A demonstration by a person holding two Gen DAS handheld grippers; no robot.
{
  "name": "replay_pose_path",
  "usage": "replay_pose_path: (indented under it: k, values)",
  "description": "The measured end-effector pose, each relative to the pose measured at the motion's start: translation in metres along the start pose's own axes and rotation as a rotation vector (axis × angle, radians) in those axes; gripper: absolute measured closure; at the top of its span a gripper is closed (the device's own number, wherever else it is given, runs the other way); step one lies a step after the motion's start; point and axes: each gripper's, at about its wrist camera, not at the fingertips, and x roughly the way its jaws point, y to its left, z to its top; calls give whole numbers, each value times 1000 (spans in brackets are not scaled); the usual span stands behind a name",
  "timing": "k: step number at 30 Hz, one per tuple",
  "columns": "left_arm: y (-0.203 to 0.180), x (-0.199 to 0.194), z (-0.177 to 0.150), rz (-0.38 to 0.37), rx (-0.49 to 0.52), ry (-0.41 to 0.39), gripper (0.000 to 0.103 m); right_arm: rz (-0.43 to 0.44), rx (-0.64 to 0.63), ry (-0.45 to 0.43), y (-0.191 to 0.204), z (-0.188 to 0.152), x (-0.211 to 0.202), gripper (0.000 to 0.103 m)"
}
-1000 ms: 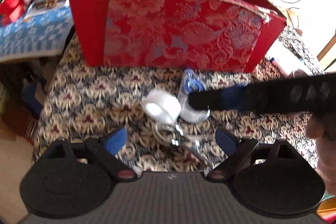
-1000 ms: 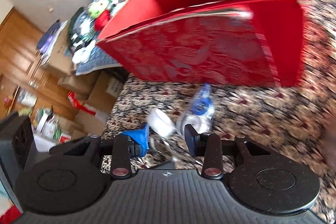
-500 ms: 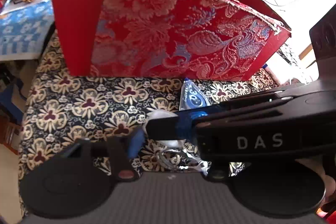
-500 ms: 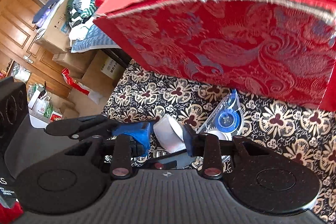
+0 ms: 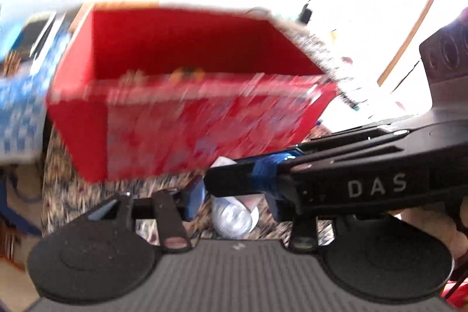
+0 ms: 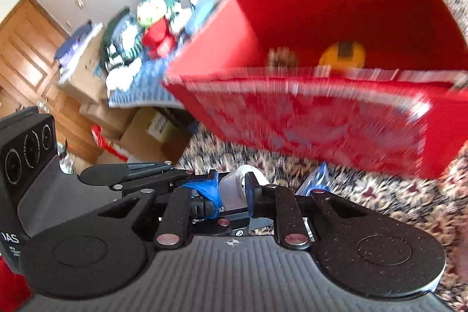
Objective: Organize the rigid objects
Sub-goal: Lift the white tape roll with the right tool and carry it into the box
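A lived-in home is indicated by a wooden panelled door (image 6: 26, 54), stacked cardboard boxes (image 6: 96, 110), plush toys (image 6: 155, 28) and a floral-patterned cloth (image 6: 365, 195) spread underneath.

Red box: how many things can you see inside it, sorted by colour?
Yellow round thing: 1
Brown blurry thing: 1
Total inside the red box: 2

The front wall may hide more. The white roll between the fingers of the right gripper is not in the box yet.
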Motion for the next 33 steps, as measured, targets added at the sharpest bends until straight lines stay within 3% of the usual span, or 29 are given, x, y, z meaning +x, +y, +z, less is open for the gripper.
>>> replay_pose_path:
  k: [3, 5, 9, 12, 16, 19, 25, 29, 33]
  values:
    - [-11, -15, 25, -53, 39, -58, 63, 20, -18, -75, 9, 15, -31, 103]
    - [-17, -21, 44, -58, 69, -101, 64, -12, -67, -127, 16, 26, -44, 103]
    - [-18, -17, 81, -38, 97, -157, 64, -15, -109, -198, 11, 59, -49, 103]
    - [-8, -6, 100, -2, 99, -161, 64, 7, -110, -198, 1, 85, -36, 103]
    - [17, 22, 116, 60, 59, -96, 64, 45, -76, -108, -19, 114, 3, 103]
    - [39, 49, 116, 73, -31, -11, 64, 64, -48, -8, -28, 124, 32, 103]
    - [66, 82, 101, 159, -141, 144, 64, 122, 37, 221, -47, 128, 88, 103]
    - [73, 90, 95, 229, -176, 208, 65, 165, 84, 326, -52, 126, 113, 103]
    - [72, 85, 95, 287, -192, 199, 50, 182, 115, 397, -61, 128, 132, 103]
